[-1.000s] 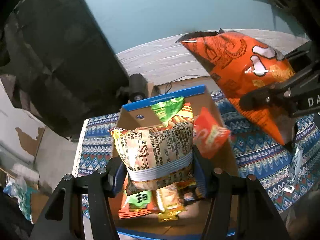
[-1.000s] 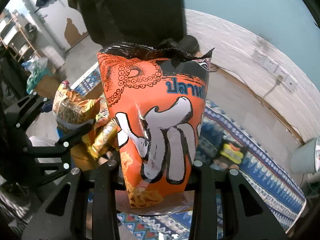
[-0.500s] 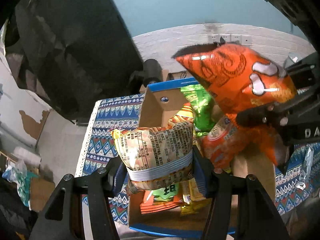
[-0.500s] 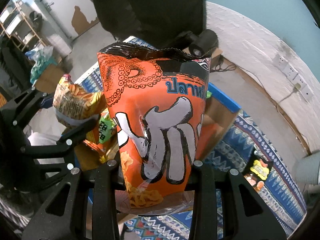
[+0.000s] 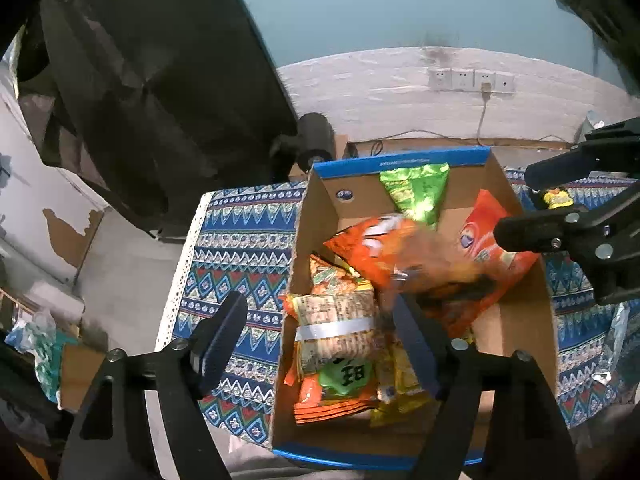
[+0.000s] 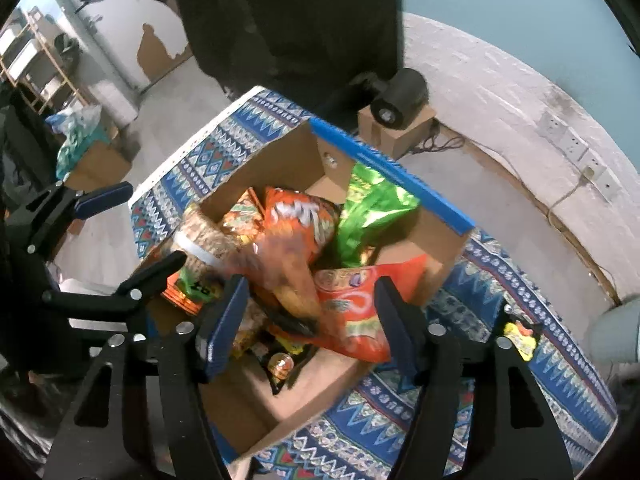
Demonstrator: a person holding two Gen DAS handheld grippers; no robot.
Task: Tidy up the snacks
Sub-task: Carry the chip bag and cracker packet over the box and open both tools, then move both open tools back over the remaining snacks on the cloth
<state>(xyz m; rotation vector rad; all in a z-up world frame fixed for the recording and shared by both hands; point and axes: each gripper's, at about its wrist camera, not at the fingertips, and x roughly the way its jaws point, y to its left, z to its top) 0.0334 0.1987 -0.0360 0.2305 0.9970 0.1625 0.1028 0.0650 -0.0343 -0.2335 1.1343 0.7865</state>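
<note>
Left claw and right claw: matte black angular plastic frames, silver screw heads at the joints, dark blue pads on fingers (same build both).

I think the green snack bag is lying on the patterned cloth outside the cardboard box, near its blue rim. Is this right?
Not quite. The green snack bag is inside the cardboard box, leaning at the far wall under its blue rim, not on the patterned cloth. The right wrist view shows this clearly.

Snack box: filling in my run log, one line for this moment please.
left gripper opening, empty | right gripper opening, empty | orange bag, banded pack in box
</note>
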